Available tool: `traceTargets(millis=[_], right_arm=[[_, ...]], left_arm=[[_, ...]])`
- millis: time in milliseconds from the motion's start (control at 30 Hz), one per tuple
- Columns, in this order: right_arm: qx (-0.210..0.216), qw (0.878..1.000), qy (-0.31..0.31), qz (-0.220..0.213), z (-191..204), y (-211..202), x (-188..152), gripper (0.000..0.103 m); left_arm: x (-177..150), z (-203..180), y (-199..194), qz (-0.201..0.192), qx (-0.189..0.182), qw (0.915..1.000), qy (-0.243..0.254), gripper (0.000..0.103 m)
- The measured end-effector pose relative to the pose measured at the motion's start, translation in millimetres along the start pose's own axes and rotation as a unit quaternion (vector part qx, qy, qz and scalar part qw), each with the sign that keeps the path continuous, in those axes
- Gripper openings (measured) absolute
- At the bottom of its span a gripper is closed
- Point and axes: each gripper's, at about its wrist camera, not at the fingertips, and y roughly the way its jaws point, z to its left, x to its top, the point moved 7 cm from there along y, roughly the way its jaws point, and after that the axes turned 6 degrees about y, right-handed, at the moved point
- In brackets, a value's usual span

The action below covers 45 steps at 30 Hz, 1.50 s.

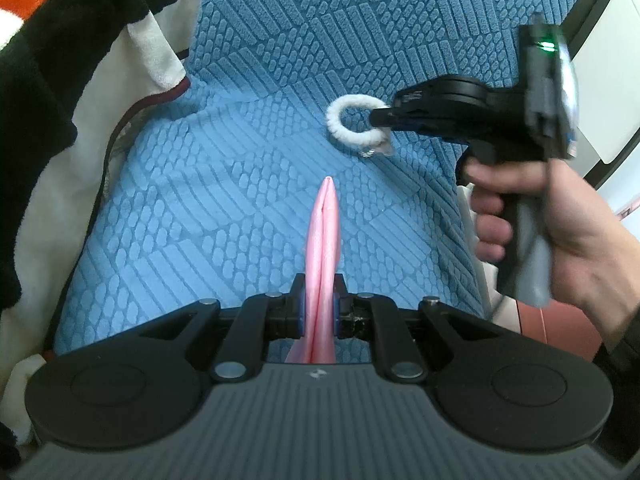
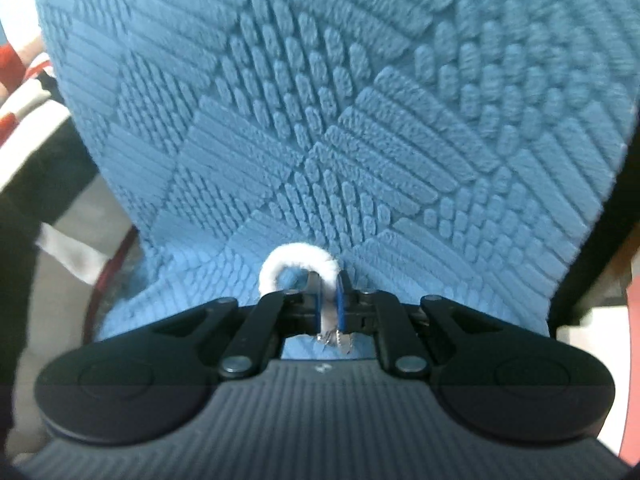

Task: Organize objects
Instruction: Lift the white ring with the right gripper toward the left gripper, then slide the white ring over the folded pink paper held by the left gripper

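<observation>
My left gripper (image 1: 320, 300) is shut on a folded pink satin piece (image 1: 325, 240) that sticks forward over the blue textured cloth (image 1: 240, 168). My right gripper (image 2: 329, 288) is shut on a white fuzzy ring (image 2: 298, 258) with a small metal clasp (image 2: 336, 340) hanging under the jaws. In the left wrist view the right gripper (image 1: 380, 116) reaches in from the right, held by a hand (image 1: 540, 208), and pinches the white ring (image 1: 352, 126) just above the blue cloth.
A black, white and orange fleece blanket (image 1: 60, 100) lies bunched along the left side of the blue cloth. White furniture with a dark edge (image 1: 612, 60) stands at the right. The blue cloth (image 2: 320, 100) fills the right wrist view.
</observation>
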Motion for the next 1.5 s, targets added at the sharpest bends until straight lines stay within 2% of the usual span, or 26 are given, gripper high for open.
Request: traceTargets(millis=[233, 400, 833, 1033, 1233, 1500], right_arm=[[0.022, 0.999, 0.044, -0.013, 4, -54, -10, 0.010], [0.038, 0.996, 0.078, -0.018, -1, -96, -34, 0.010], [0.080, 0.992, 0.094, -0.039, 21, -151, -79, 0.010], [0.093, 0.991, 0.082, -0.041, 30, -151, -85, 0.011], [0.117, 0.988, 0.098, -0.015, 34, -133, -89, 0.011], [0.127, 0.987, 0.093, 0.016, 43, -120, -95, 0.011]], left_arm=[[-1, -3, -4, -0.005, -0.004, 1.0000, 0.005, 0.014], [-4, -7, -6, -0.008, -0.005, 0.9999, 0.011, 0.014], [-8, -23, -11, -0.007, -0.011, 0.9986, 0.051, 0.014], [-12, -31, -8, 0.000, -0.013, 0.9974, 0.071, 0.014], [-16, -36, -4, 0.006, -0.013, 0.9962, 0.086, 0.014], [-19, -41, 0, 0.010, -0.009, 0.9941, 0.107, 0.014]])
